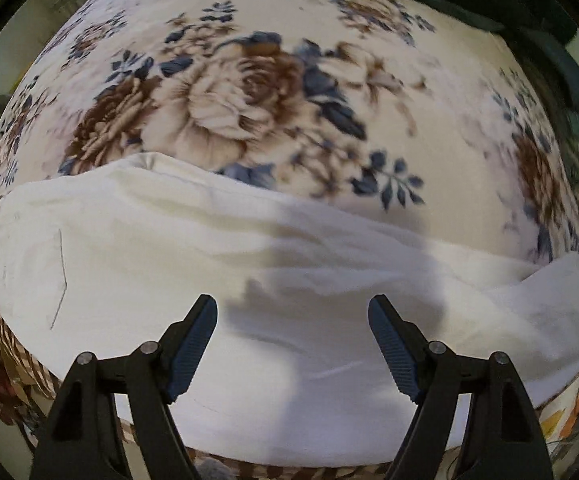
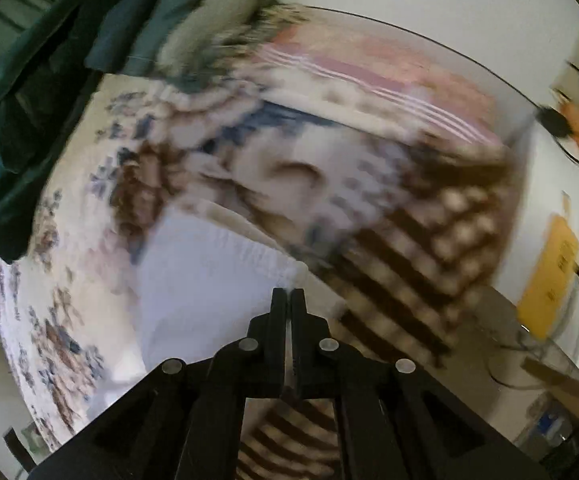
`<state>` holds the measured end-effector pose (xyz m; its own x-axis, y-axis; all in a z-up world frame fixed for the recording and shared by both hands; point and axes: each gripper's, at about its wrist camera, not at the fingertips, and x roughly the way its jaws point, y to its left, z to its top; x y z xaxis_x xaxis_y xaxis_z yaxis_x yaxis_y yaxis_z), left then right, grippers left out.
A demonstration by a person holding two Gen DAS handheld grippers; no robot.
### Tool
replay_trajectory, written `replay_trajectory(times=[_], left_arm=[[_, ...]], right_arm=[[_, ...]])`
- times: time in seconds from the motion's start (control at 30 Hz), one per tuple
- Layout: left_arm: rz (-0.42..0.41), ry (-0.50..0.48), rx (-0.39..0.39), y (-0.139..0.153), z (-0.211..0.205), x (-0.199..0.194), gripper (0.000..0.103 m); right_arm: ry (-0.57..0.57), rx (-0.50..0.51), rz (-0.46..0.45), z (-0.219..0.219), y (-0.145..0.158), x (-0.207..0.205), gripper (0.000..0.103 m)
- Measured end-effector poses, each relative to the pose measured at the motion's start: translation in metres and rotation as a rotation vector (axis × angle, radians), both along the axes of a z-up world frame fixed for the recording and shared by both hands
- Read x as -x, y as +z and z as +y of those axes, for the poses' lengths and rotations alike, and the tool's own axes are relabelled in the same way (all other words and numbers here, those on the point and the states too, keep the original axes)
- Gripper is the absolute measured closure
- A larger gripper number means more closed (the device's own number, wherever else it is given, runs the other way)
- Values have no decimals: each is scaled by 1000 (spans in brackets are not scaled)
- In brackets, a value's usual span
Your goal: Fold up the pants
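Left hand-held gripper: we see it wide open, empty, above white pants | right hand-held gripper: fully closed; hold on pants unclear | floral bedspread underneath

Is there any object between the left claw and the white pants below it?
Nothing visible stands in the way. The left claw is open above the white pants, which lie spread on the floral bedcover. Only the claw's shadow falls on the cloth between its fingers. The dark green garment lies far off at the bed's edge.

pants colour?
White, plain: the pants show best in the left wrist view.
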<state>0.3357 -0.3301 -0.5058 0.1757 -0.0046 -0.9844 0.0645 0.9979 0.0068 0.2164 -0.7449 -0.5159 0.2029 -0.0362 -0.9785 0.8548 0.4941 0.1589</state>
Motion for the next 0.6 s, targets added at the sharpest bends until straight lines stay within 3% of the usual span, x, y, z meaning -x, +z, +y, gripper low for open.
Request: replay_trajectory(times=[0.1,0.17,0.2,0.23,0.3,0.37,0.43,0.53,0.6], left_arm=[[29,2,-17,-10,-2,5,26],[49,11,-26,-18,0,7,26],[56,15,-32,-22,1,9,26],[62,18,-39,-26,2,9,26],[84,25,-46,-37,6,10,26],[115,28,-63,-53,9,11,26],[151,38,-53,-69,12,11,25],[161,61,-24,-81,18,10,16],[164,87,15,-87,23,9,0]], right_arm=[[49,-36,213,4,-33,26,99],[62,-134,235,-4,-45,36,96],[68,-146,216,-8,-40,35,84],[79,-130,193,-10,-31,32,59],[149,-84,105,-13,-2,13,43],[269,-44,54,-12,18,-26,43],[411,18,61,-4,24,-65,43],[638,80,126,17,12,-130,43],[744,82,201,25,-7,-157,43]])
